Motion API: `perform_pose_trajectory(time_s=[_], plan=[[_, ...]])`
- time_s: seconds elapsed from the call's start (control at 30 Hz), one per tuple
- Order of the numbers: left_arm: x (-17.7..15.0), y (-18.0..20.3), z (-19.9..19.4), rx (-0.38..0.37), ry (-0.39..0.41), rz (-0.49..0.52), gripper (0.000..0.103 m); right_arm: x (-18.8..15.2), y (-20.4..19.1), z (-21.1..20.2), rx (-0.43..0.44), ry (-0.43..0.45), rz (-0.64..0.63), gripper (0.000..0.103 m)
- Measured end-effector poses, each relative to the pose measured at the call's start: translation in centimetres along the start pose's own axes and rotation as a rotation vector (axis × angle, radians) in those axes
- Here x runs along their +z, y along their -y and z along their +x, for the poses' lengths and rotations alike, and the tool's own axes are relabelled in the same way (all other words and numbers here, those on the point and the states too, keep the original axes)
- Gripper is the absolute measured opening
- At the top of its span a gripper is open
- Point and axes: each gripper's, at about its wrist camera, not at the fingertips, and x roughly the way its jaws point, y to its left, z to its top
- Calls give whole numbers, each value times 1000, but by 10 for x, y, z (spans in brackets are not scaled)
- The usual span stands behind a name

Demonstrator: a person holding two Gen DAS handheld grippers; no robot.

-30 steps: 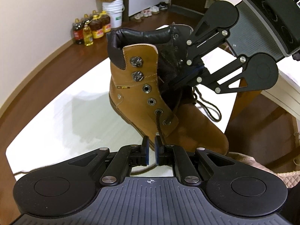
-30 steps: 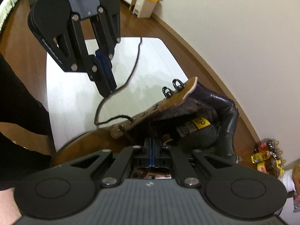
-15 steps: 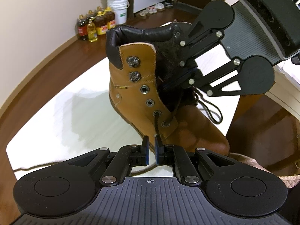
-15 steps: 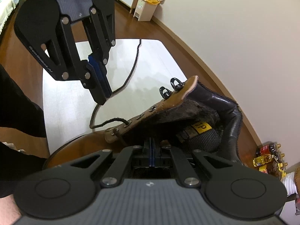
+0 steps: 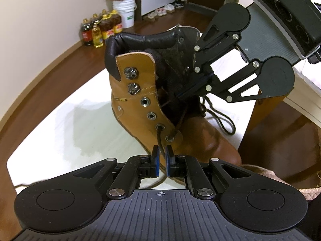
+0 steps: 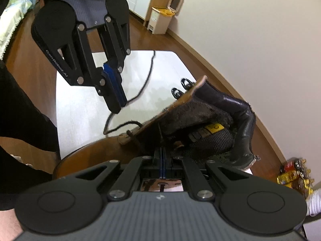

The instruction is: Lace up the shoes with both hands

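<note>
- Left wrist view: a tan lace-up boot (image 5: 140,108) stands upright on the white worktop (image 5: 60,124), toe toward the near right. The left gripper (image 5: 162,152) sits just in front of the lowest eyelets, fingers a narrow gap apart, with the dark bootlace (image 5: 159,134) running from an eyelet down between them; whether the pads press on it cannot be told. The right gripper (image 5: 178,96) reaches into the boot's throat from the far right, fingers pressed together. Bottles of cooking oil (image 5: 100,30) and a white bucket (image 5: 124,10) stand on the far floor.
- Right wrist view: the right gripper (image 6: 162,156), fingers pressed together, points into the boot's (image 6: 200,120) open throat, seemingly pinching a lace strand, though the dark lining hides the contact. The left gripper (image 6: 118,104) hangs over the worktop (image 6: 80,108) at left, the bootlace (image 6: 144,86) trailing from its tips across the white surface.
</note>
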Motion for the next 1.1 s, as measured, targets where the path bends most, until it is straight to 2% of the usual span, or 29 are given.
perform_pose_trajectory(time_s=[0.3,0.53,0.8,1.1], plan=[[0,5,0,16,-12,-16,7,3,-2,9,12,13,-18,2],[21,14,-9,15,51,26,8,2,2,6,3,-2,34,2],[25,15,2,35,11,23,8,1,7,3,28,28,34,2],[19,15,5,35,2,0,8,-1,11,-3,63,51,27,2]])
